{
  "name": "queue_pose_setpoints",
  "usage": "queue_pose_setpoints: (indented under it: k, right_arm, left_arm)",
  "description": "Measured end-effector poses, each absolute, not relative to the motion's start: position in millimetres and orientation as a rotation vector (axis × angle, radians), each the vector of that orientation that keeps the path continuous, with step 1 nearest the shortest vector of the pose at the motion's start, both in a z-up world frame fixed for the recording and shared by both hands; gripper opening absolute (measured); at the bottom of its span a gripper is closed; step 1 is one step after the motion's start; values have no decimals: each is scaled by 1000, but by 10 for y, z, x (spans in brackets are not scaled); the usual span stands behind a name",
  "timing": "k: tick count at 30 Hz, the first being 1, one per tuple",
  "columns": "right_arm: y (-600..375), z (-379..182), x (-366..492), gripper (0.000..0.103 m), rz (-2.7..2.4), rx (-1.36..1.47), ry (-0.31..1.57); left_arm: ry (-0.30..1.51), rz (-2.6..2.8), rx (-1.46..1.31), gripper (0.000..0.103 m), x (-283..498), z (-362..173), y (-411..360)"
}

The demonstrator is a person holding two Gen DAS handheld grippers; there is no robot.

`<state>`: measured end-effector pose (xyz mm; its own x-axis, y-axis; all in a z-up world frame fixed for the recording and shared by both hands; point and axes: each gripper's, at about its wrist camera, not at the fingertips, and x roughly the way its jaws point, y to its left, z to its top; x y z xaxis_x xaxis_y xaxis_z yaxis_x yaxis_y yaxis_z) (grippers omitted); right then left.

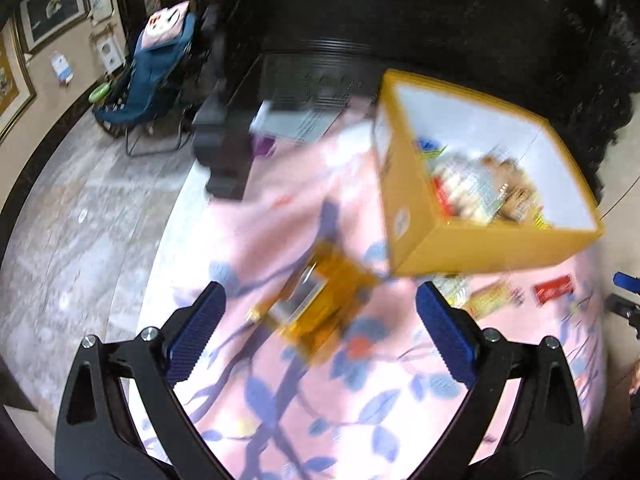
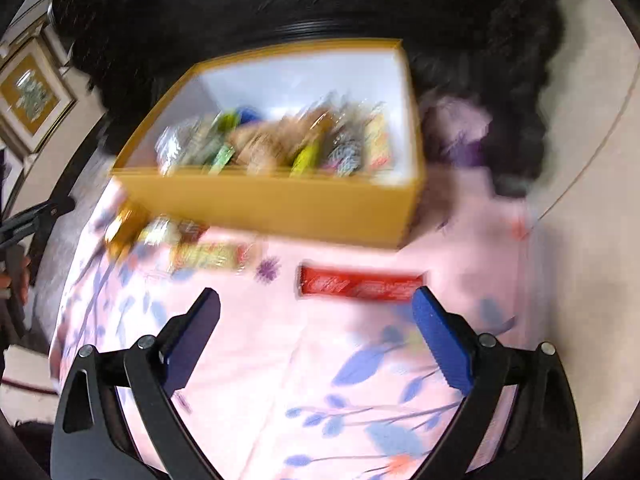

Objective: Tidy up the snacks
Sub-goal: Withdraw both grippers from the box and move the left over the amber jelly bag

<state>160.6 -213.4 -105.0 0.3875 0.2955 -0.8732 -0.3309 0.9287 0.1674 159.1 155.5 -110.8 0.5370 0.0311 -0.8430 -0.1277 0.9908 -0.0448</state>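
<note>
**Loose snacks being lined up for the box**

Both views are being smeared by motion blur, so fine detail is being lost. The left gripper (image 1: 318, 330) is being held spread wide with nothing between its fingers, above an amber packet (image 1: 316, 304) lying on the pink cloth (image 1: 280, 216) just beside the near corner of the yellow box (image 1: 472, 248). The right gripper (image 2: 316, 338) is likewise being held released and empty, with a red bar (image 2: 360, 286) lying flat just ahead of its fingers, in front of the box (image 2: 280, 208). A yellow packet (image 2: 212, 256) and a further wrapper are being left on the cloth between the two. The box is already being filled with assorted snacks (image 2: 280, 144).

The step in hand is judged to be the reach toward the remaining loose items. For the next move, each gripper is being asked to drop squarely over its target and close across the narrow side
</note>
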Motion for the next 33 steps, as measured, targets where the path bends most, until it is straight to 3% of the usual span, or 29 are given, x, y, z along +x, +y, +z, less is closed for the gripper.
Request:
queue_pose_setpoints:
  k: [10,23,33]
  right_arm:
    - [-622,-1375,1506,97,785,-320,1032]
    - [-81,-1923,1669,95,931,-680,1016]
    - [-274,-2108,1682,94,953,-451,1203]
  left_arm:
    - [1098,-14,-13,97,1709,-1665,1303]
    - [1142,-33,77,97,1995,-2000,1336]
    - [1141,-58,85,101,2017,-2074,1366]
